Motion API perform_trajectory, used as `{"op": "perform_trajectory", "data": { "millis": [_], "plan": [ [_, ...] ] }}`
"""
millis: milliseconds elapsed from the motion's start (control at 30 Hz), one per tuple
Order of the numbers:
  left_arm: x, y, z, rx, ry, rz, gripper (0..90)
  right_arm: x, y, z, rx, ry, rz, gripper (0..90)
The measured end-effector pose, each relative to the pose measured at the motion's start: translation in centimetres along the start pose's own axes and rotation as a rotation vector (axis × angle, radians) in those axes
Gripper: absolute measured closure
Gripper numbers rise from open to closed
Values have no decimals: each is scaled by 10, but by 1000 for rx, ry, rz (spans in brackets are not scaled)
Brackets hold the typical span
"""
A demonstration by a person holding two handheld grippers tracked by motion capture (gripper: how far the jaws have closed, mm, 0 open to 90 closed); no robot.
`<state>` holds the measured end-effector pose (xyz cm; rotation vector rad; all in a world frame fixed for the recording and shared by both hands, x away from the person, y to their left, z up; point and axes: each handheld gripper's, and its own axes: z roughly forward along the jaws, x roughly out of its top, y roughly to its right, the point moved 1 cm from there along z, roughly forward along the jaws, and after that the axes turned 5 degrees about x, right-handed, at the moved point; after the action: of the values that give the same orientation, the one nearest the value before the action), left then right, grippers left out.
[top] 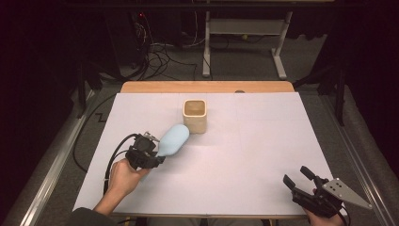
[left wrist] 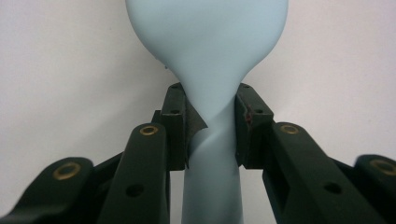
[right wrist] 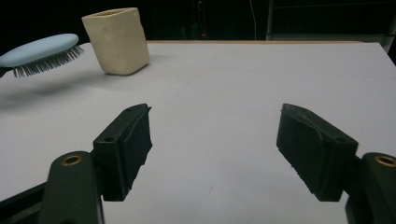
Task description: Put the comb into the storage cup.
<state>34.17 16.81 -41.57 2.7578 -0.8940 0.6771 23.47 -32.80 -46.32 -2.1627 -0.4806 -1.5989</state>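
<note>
A white-topped bench [top: 263, 155] stands on grey floor [top: 244, 66]; behind, dim, a white frame [top: 244, 28], perhaps another table.

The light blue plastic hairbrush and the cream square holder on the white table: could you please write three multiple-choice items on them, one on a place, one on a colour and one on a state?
1. Where is the light blue plastic hairbrush relative to the cream square holder?
A. standing inside it
B. outside it, head beside it, lifted off the white table
C. lying flat at the table's far right edge

2. What colour are the brush's bristles?
A. dark
B. white
C. red

3. How does the left gripper stand?
A. open, nothing between its jaws
B. shut on the holder
C. shut on the brush's handle

Answers:
1 B, the right gripper view shows the brush head above its shadow, beside the holder.
2 A, that view shows dark bristles under the head.
3 C, the left gripper view shows both pads pressing the narrow handle.
</note>
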Motion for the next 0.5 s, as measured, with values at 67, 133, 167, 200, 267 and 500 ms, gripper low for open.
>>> {"op": "perform_trajectory", "data": {
  "millis": [67, 133, 167, 200, 267, 500],
  "plan": [
    [0, 2, -1, -4, 8, 4, 697, 0, 0, 0, 0, 0, 0, 267],
    [-1, 3, -2, -9, 16, 7, 697, 0, 0, 0, 0, 0, 1, 267],
    [-1, 4, -3, -14, 19, 10, 697, 0, 0, 0, 0, 0, 1, 267],
    [-1, 5, -3, -15, 25, 8, 697, 0, 0, 0, 0, 0, 0, 267],
    [-2, 7, -4, -21, 31, 11, 697, 0, 0, 0, 0, -1, 0, 267],
    [-3, 9, -6, -35, 53, 13, 697, 0, 0, 0, -1, -1, -2, 267]
  ]
}}
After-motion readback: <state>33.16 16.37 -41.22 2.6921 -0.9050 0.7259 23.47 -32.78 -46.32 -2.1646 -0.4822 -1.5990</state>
